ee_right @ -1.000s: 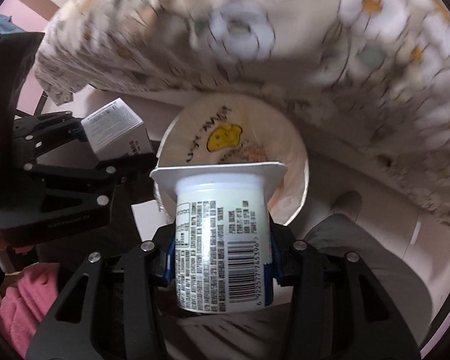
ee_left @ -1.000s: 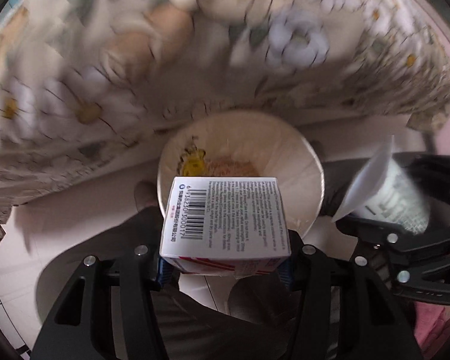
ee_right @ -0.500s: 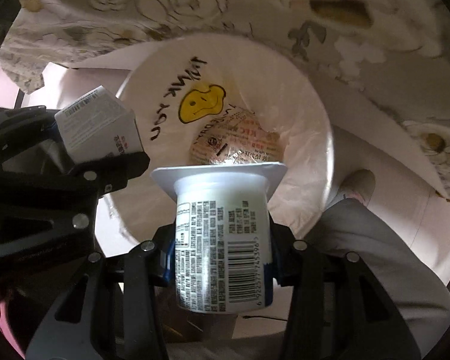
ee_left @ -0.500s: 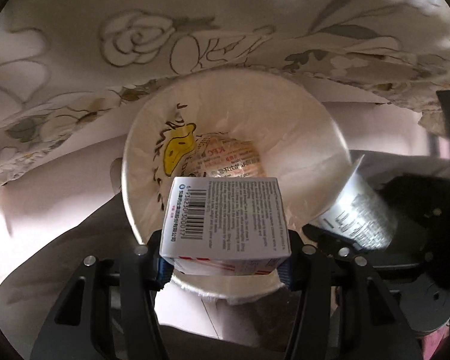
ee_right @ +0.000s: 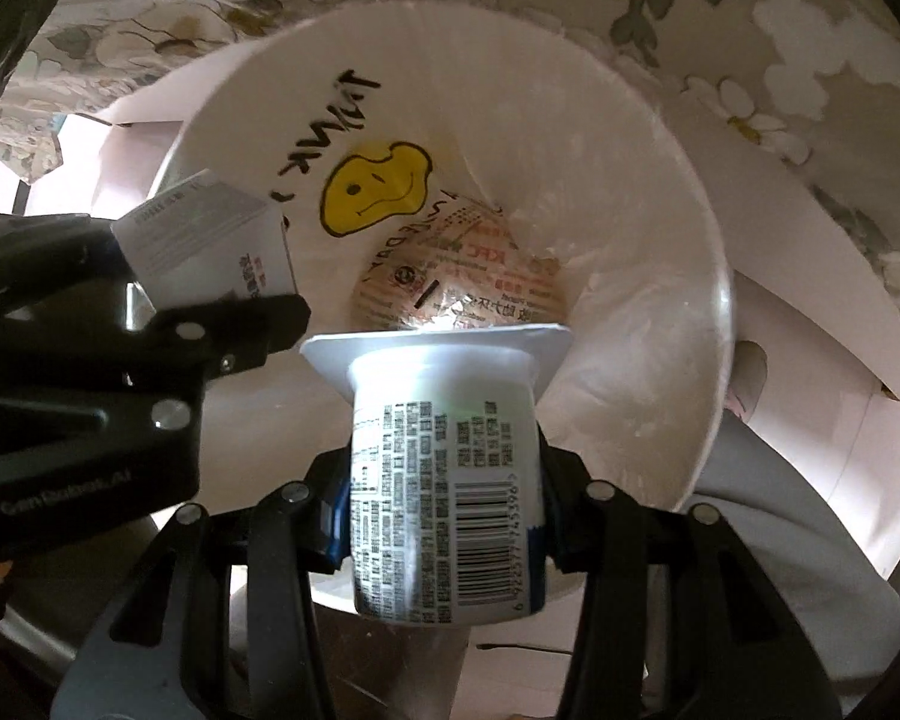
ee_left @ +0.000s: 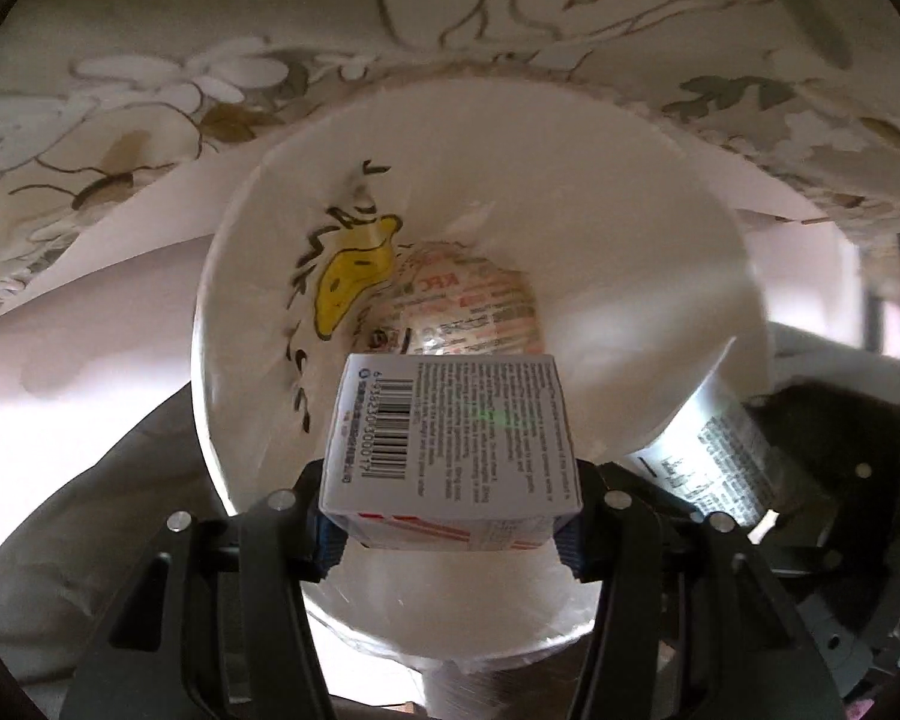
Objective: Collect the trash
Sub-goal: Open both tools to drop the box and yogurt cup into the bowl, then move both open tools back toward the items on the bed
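Floral cloth (ee_left: 150,90); barcoded white carton (ee_left: 450,432), printed cup (ee_right: 444,498).

Floral-patterned cloth (ee_left: 150,138) (ee_right: 720,12) hangs across the upper field; pale floor (ee_left: 90,324) beneath; grey trouser leg (ee_right: 780,540) at lower right.

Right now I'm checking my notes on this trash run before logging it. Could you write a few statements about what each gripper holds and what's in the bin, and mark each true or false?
1. The left gripper is shut on a small carton. True.
2. The right gripper is open and holds nothing. False: it is shut on a yogurt cup.
3. The trash bag already holds a crumpled KFC wrapper. True.
4. The bag's liner is plain black. False: it is white, with a yellow smiley face.
5. Both items are above the bag's opening. True.
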